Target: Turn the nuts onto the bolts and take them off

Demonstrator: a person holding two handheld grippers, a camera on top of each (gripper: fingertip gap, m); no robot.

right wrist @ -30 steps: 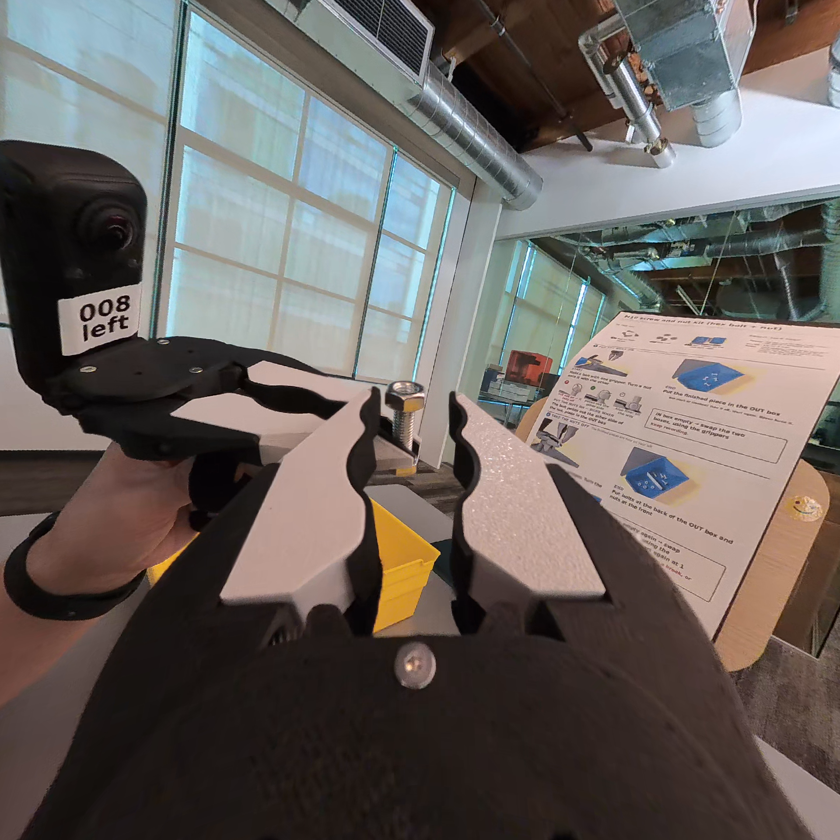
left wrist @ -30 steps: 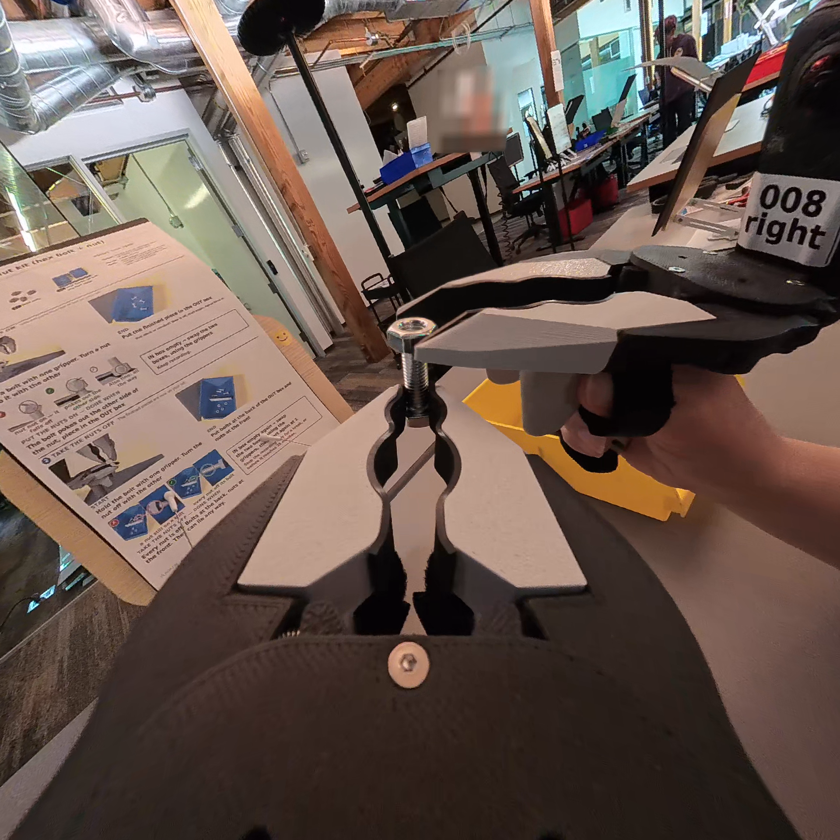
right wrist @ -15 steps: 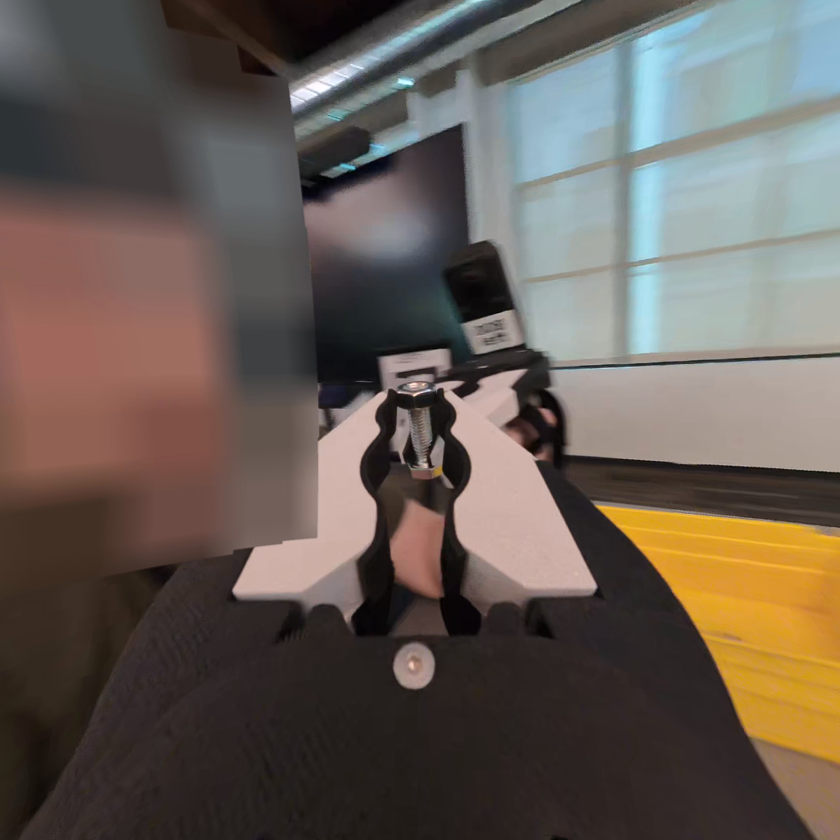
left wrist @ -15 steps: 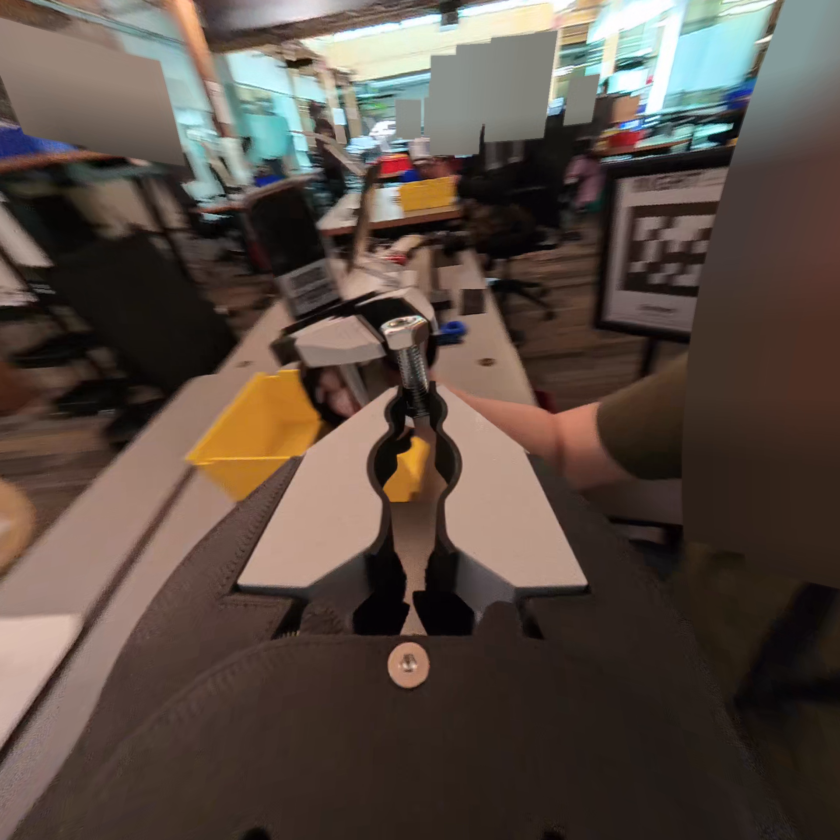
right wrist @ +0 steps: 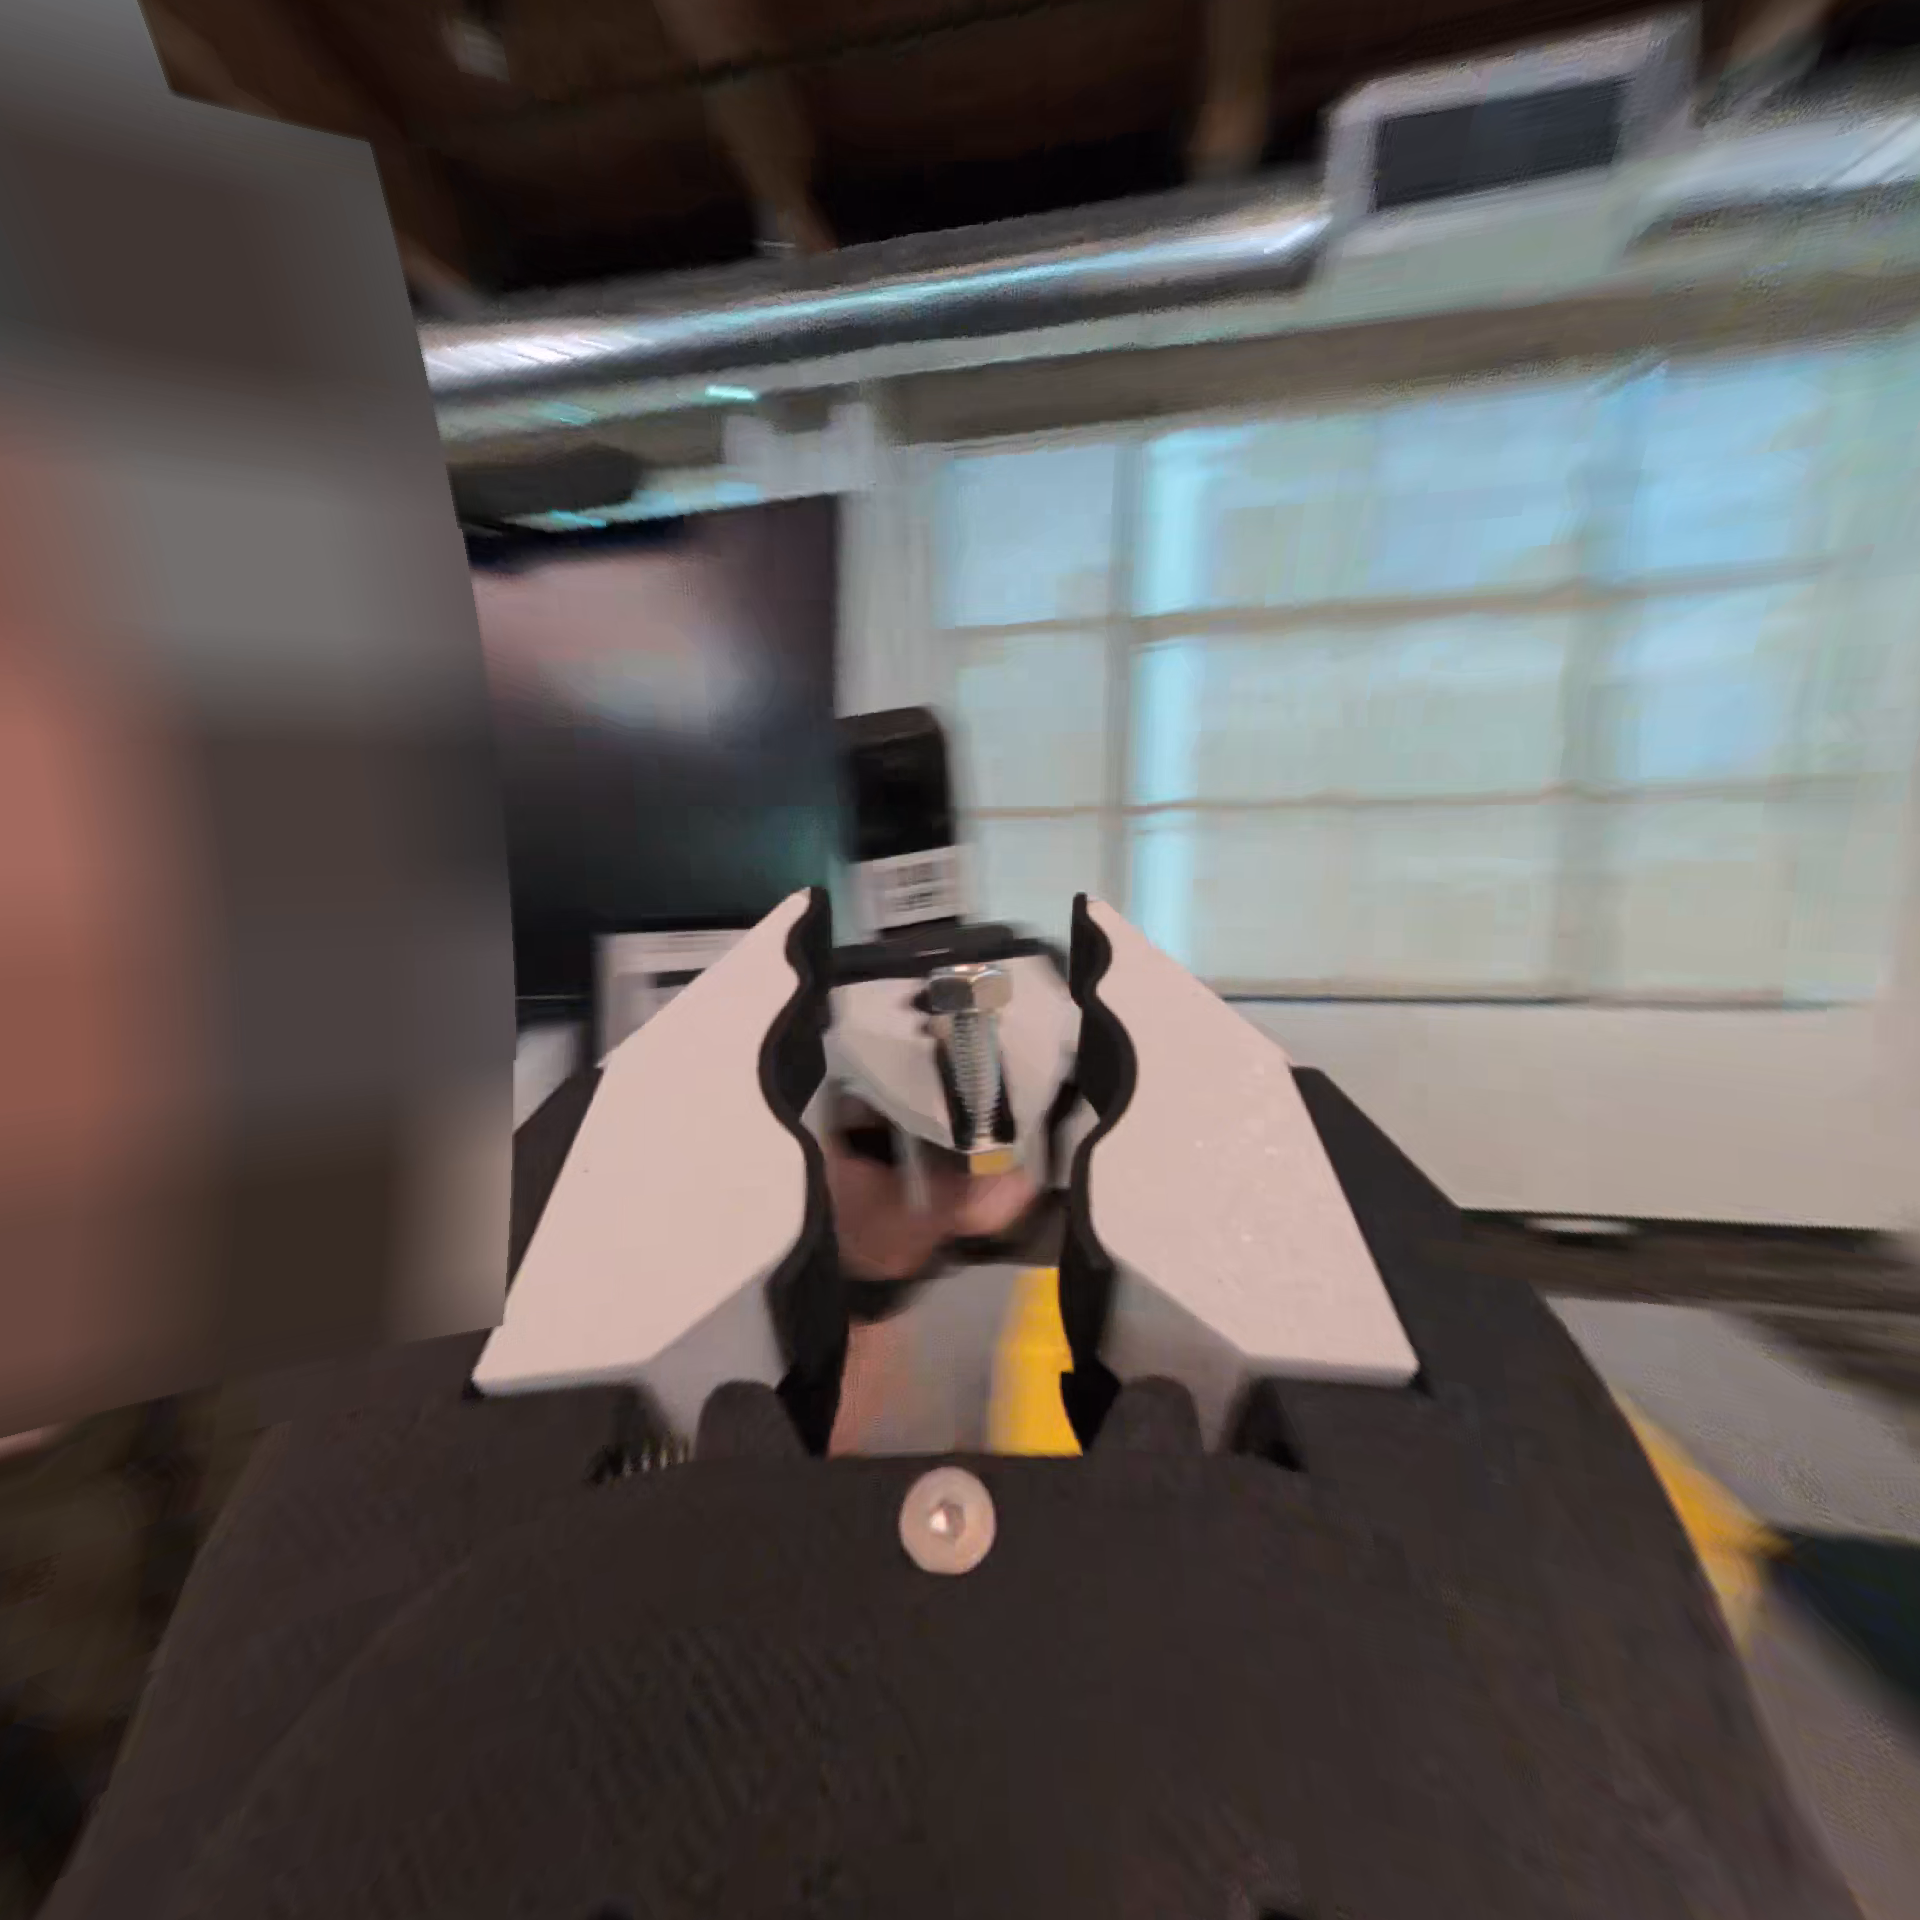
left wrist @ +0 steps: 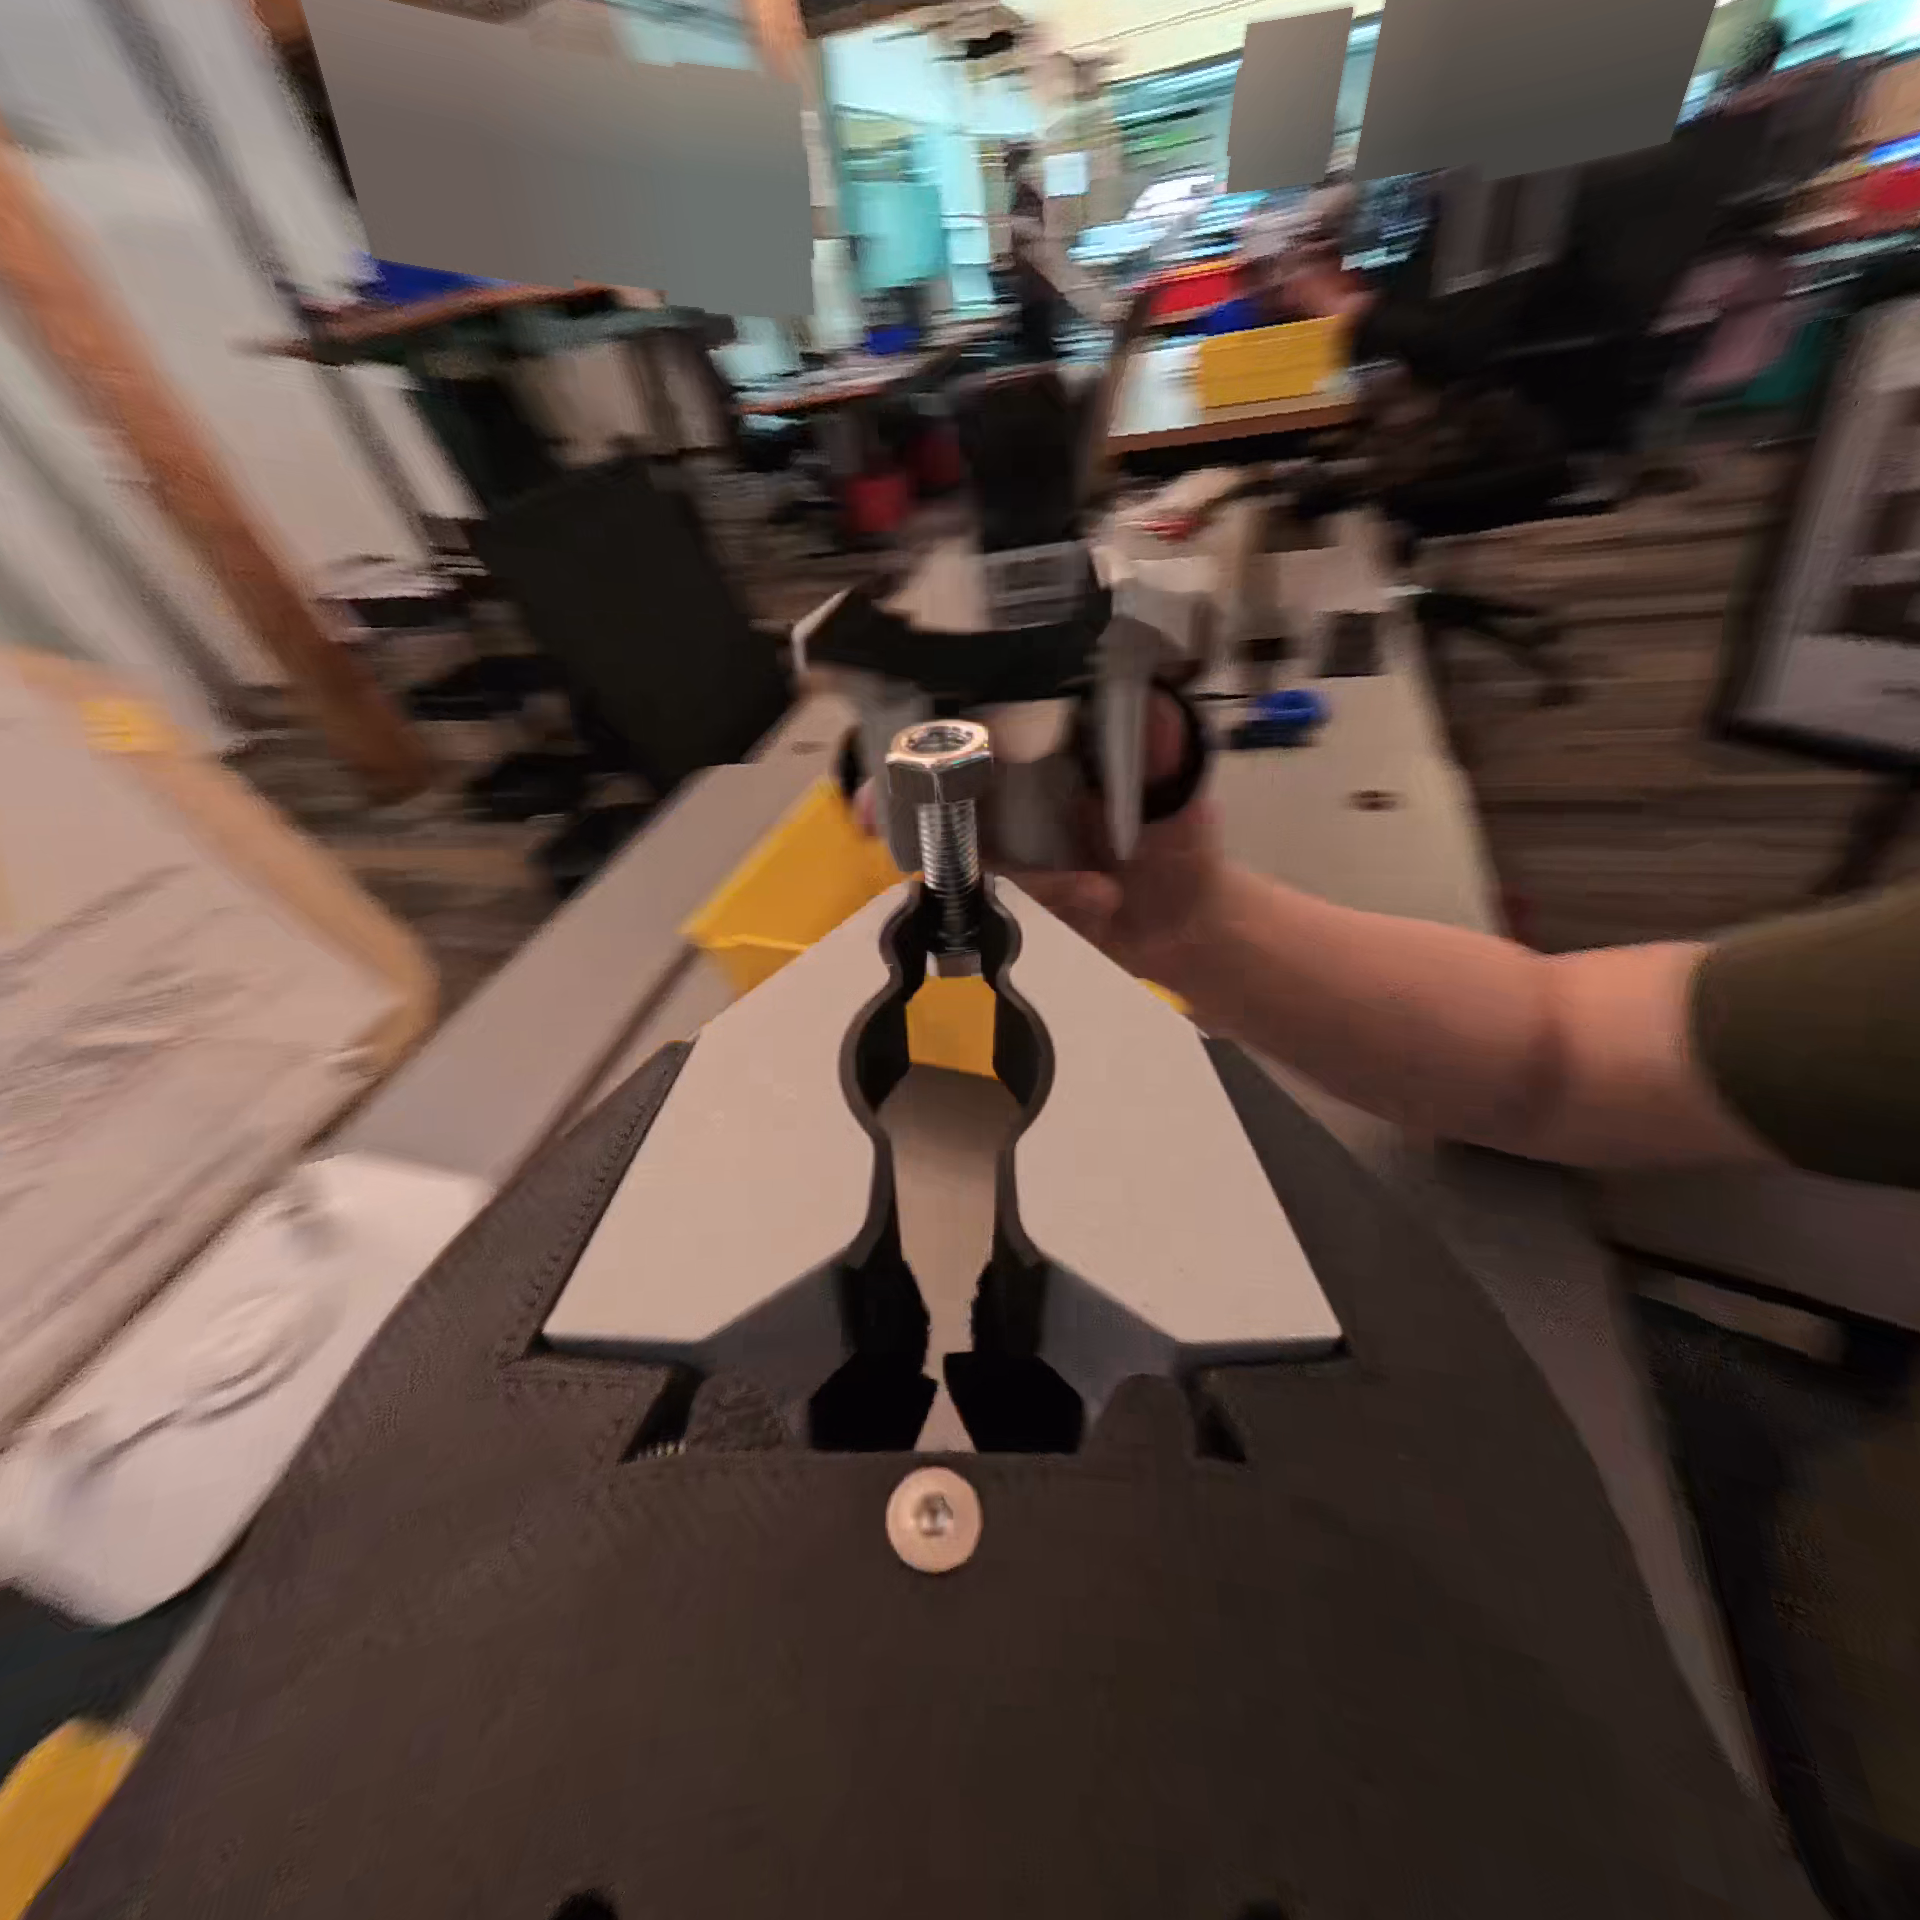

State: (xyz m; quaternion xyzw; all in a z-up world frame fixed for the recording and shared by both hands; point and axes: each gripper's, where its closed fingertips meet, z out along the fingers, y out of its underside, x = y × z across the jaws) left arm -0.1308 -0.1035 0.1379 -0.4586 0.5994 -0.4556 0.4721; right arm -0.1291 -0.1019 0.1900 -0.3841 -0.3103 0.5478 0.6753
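Left gripper (left wrist: 951, 920) pinches the bolt (left wrist: 943, 831) low on its threads, right gripper (right wrist: 948, 935) spread wide (nut (left wrist: 937, 766) near the top): bolt may tilt when regripped.

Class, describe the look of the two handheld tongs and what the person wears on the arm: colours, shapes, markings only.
Both tongs, left and right, share one design: a black, ribbed plastic body, a silver screw at its centre, and two pale grey wedge-shaped fingers with wavy black inner pads. The far tong carries a black camera block with a white label. The arm wears a dark olive sleeve.
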